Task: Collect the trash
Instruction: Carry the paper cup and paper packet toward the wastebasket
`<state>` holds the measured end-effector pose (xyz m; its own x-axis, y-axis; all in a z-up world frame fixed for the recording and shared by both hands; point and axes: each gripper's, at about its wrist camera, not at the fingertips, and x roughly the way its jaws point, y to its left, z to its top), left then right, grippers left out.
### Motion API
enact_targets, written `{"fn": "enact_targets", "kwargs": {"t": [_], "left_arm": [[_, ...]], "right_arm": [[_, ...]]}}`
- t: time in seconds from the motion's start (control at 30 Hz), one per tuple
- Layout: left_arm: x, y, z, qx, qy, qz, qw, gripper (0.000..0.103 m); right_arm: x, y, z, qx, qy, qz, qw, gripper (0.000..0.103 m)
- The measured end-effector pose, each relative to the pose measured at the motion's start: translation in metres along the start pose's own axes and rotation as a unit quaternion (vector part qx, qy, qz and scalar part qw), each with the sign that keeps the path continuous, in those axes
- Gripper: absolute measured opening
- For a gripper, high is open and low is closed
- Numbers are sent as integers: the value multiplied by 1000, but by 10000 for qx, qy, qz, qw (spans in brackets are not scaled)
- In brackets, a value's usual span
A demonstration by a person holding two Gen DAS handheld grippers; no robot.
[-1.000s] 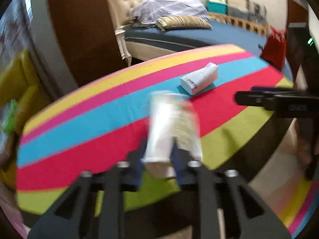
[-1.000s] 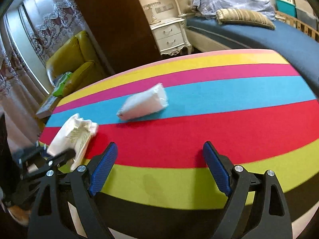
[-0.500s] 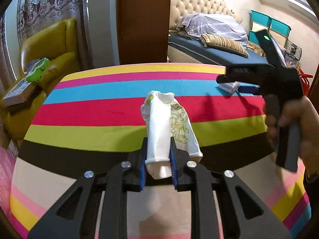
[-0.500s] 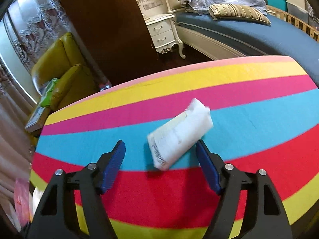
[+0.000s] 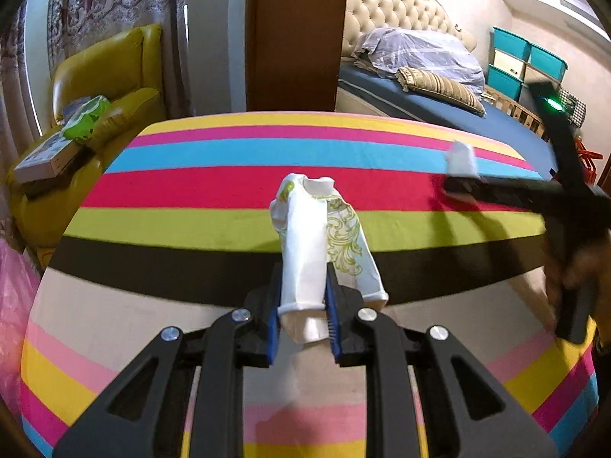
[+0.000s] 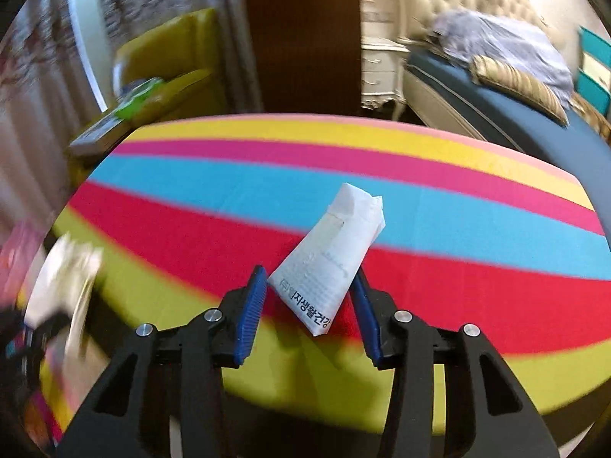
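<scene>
The left gripper point(image 5: 303, 305) is closed tight on a crumpled white wrapper point(image 5: 324, 244) with green swirls, and holds it up off the striped tabletop point(image 5: 191, 191). The right gripper point(image 6: 309, 305) is closing now around a white paper packet point(image 6: 336, 255) with dark print. The packet lies on the red stripe, between the blue pads point(image 6: 250, 307). The right pad looks like it is touching the packet's edge, but the left pad is a bit apart from it, so the packet is not held yet. To do this step well, I think the right gripper should stay low and steady and squeeze until both pads press the packet. The packet sits slanted between the pads, so it could twist or slip out at a corner. Lift only when it feels snug. The left one should just keep its wrapper safe
</scene>
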<state>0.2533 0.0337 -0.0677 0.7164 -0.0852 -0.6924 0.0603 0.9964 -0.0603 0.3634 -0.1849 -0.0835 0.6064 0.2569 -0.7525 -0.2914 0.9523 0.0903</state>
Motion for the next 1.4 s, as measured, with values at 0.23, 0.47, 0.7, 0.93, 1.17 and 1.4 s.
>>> {"fn": "enact_targets", "kwargs": {"t": [0.23, 0.47, 0.7, 0.93, 1.17, 1.4], "left_arm": [[-16, -2, -15, 52, 10, 157, 9999, 20], [-42, -7, -39, 233, -41, 243, 9994, 20], [-74, -10, -69, 416, -92, 256, 9988, 20], [-98, 1, -93, 416, -117, 234, 9988, 20], [-114, 24, -110, 288, -156, 298, 9990, 20], [-141, 59, -119, -25, -373, 536, 9979, 20]], "right_arm": [[-46, 33, -52, -365, -117, 143, 9992, 44], [-84, 69, -96, -673, -260, 104, 9973, 44], [-112, 95, -127, -863, -351, 32, 9956, 44], [-128, 111, -140, -1002, -387, 26, 9942, 44], [-140, 130, -140, -1109, -520, 267, 9921, 44], [-142, 164, -132, -1370, -581, 791, 9857, 44]]}}
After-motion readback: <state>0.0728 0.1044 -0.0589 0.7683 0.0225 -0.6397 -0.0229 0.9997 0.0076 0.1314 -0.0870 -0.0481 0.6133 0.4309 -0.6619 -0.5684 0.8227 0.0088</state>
